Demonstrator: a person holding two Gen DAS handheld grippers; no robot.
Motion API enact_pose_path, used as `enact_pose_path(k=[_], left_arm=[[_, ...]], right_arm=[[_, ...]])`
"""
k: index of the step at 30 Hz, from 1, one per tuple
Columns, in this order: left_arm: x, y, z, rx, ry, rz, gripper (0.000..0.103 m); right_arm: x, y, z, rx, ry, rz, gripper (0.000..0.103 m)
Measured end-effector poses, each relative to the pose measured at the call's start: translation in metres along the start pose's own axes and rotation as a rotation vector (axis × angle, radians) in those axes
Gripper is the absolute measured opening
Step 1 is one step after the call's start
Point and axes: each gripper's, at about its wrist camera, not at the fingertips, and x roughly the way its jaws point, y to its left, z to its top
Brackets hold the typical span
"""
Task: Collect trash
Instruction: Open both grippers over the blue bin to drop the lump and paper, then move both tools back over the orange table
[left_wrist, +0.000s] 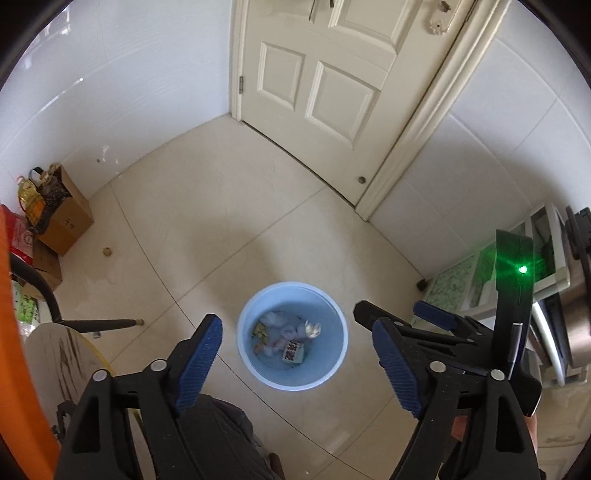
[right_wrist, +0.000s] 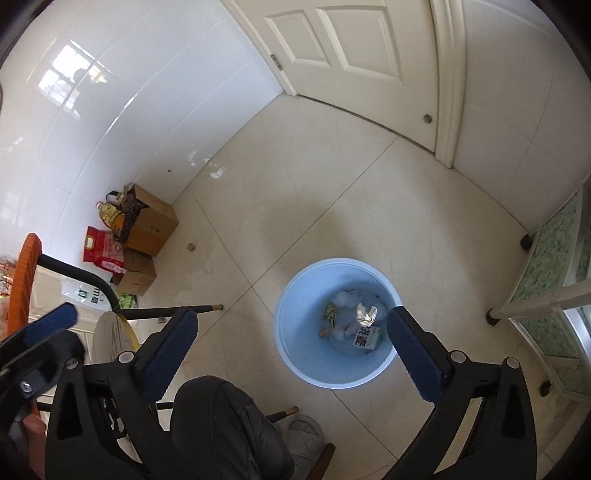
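A light blue bin (left_wrist: 251, 354) stands on the tiled floor, also in the right wrist view (right_wrist: 295, 354). Inside lie crumpled white tissues (left_wrist: 273, 319), a small printed carton (left_wrist: 293, 351) and a crumpled foil wrapper (right_wrist: 365, 314). My left gripper (left_wrist: 297, 347) is open and empty, held high above the bin. My right gripper (right_wrist: 291, 338) is open and empty, also above the bin; it shows at the right of the left wrist view (left_wrist: 402, 317).
A small brown scrap (left_wrist: 107, 252) lies on the floor near cardboard boxes (left_wrist: 68, 218) by the left wall. A closed white door (left_wrist: 325, 81) is ahead. A stool (right_wrist: 110, 332) and my knee (right_wrist: 229, 424) are below. A green glass cabinet (right_wrist: 554, 269) stands right.
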Motion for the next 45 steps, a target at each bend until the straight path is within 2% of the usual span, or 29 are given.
enact_pose_path(k=[2, 5, 10, 13, 18, 24, 31, 40, 45], left_arm=[[-0.005, -0.017, 0.018, 0.002, -0.019, 0.012, 0.087], [-0.017, -0.027, 0.021, 0.004, -0.058, 0.033, 0.089], [-0.055, -0.029, 0.013, -0.002, -0.126, 0.043, 0.09], [-0.086, -0.023, -0.004, -0.009, -0.18, 0.04, 0.091], [-0.155, -0.001, -0.045, -0.029, -0.299, 0.056, 0.095], [-0.23, 0.028, -0.096, -0.087, -0.433, 0.095, 0.099], [-0.309, 0.062, -0.168, -0.165, -0.555, 0.153, 0.101], [-0.371, 0.09, -0.263, -0.273, -0.667, 0.265, 0.102], [-0.388, 0.094, -0.306, -0.328, -0.697, 0.322, 0.102]], right_arm=[[-0.005, 0.001, -0.002, 0.005, -0.007, -0.006, 0.103], [-0.017, 0.006, -0.004, 0.007, -0.029, -0.009, 0.103], [-0.045, 0.021, -0.004, -0.012, -0.08, 0.0, 0.103], [-0.067, 0.039, -0.004, -0.038, -0.121, 0.01, 0.103], [-0.11, 0.078, -0.004, -0.095, -0.203, 0.042, 0.103], [-0.159, 0.145, -0.013, -0.207, -0.29, 0.095, 0.103], [-0.194, 0.227, -0.036, -0.348, -0.344, 0.169, 0.103], [-0.219, 0.322, -0.079, -0.521, -0.384, 0.244, 0.103], [-0.226, 0.366, -0.104, -0.612, -0.401, 0.271, 0.103]])
